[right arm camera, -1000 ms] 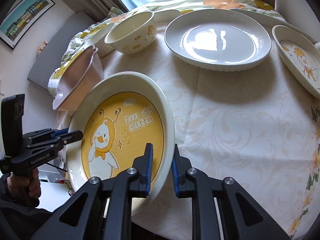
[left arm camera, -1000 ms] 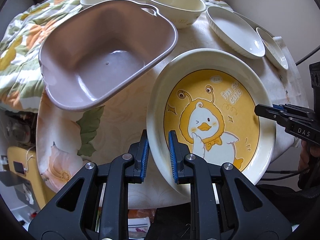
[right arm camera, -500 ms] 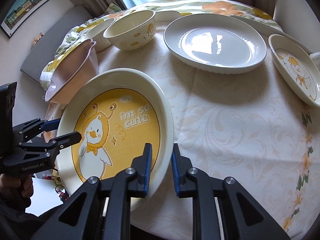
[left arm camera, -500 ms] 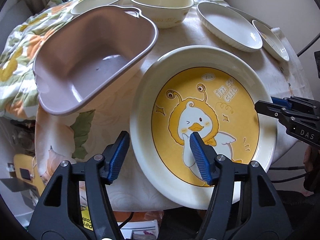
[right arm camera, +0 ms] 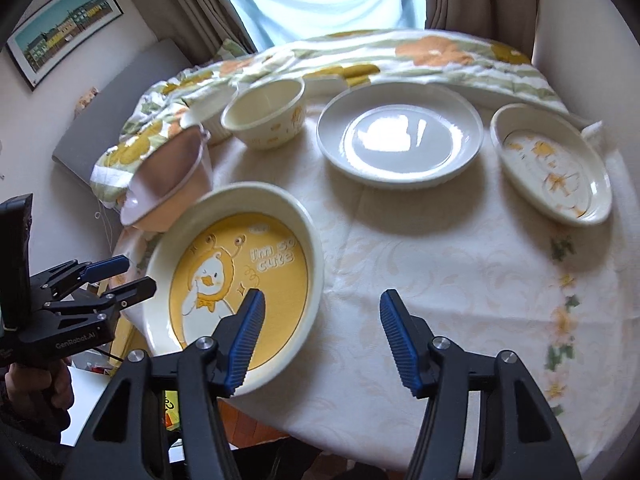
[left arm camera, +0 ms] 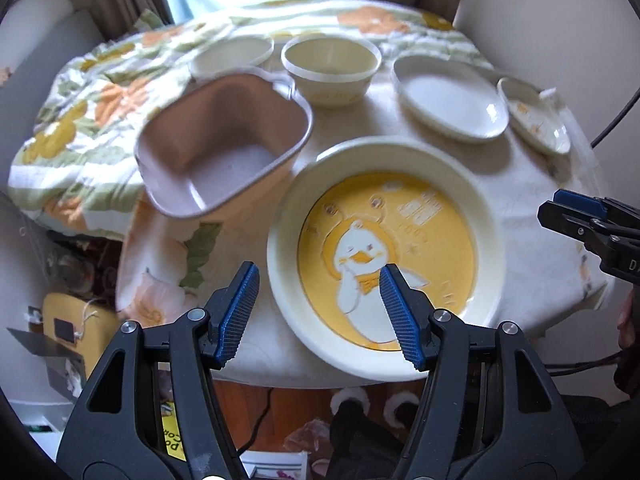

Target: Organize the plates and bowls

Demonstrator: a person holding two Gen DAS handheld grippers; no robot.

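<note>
A large cream plate with a yellow duck picture [left arm camera: 384,256] lies flat at the table's near edge; it also shows in the right wrist view [right arm camera: 236,280]. My left gripper [left arm camera: 320,312] is open and empty, pulled back above the plate's near rim. My right gripper [right arm camera: 322,336] is open and empty, to the right of the plate's rim. A plain white plate [right arm camera: 400,136], a small duck-print plate [right arm camera: 552,164], a cream bowl [right arm camera: 264,114] and a white ribbed dish [left arm camera: 232,54] stand further back.
A mauve plastic basin [left arm camera: 224,144] sits tilted at the table's left edge, half on a floral quilt [left arm camera: 88,112]. The round table has a cream patterned cloth [right arm camera: 460,272]. Floor clutter lies below the near edge. A window with curtains is behind.
Both grippers held the duck plate by its rim a second ago. The left opened first, then the right. The plate now lies on the table and both grippers have drawn back.
</note>
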